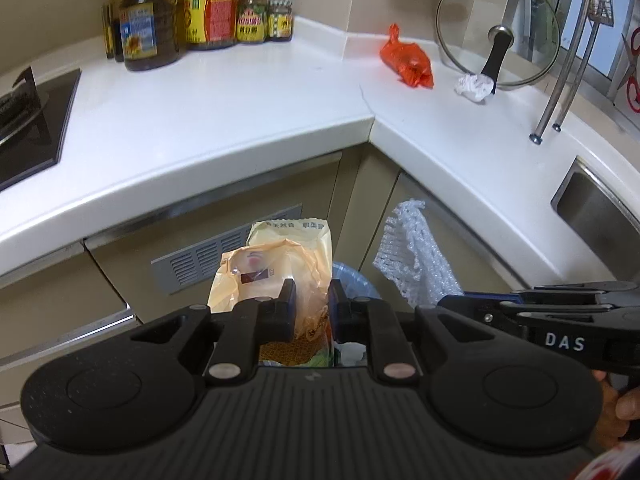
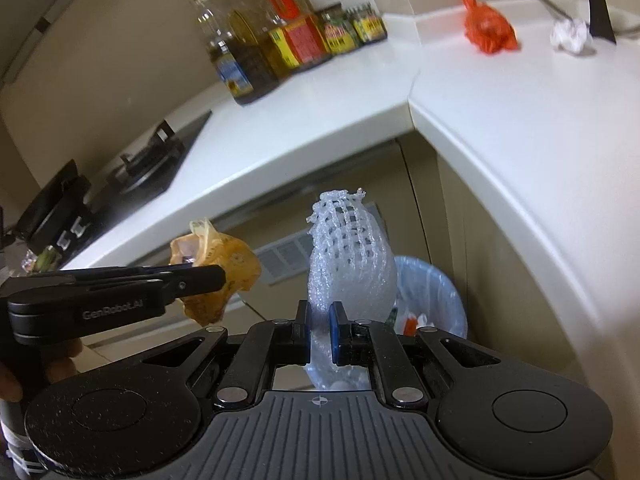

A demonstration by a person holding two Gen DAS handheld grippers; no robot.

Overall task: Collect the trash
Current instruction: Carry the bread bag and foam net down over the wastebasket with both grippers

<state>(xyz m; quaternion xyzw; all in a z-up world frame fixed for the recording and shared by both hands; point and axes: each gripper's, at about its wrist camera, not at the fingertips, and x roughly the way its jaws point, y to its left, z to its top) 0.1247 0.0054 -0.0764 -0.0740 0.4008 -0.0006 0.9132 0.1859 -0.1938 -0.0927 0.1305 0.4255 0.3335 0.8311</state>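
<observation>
1. Left gripper [image 1: 312,300]: jaws pinching yellow plastic bag [image 1: 276,276], bag sticking out fwd past jaw tips.
2. Right gripper [image 2: 319,320]: jaws pressed on white foam net [image 2: 348,264], net standing up beyond tips.
3. Trash bin [image 2: 436,292] w/ clear liner just below & beyond both jaws, on floor by cabinets.
4. Orange bag [image 1: 408,60] & crumpled tissue [image 1: 474,86] on tabletop [image 1: 224,120], well beyond jaws, near glass lid [image 1: 498,30].

Soft, even indoor light, fairly bright on the white counter [image 1: 224,120], with faint shadows. Both fisheye views bend straight edges strongly near the borders. The right view is slightly motion-blurred; its bottles [image 2: 256,48] look smeared.
</observation>
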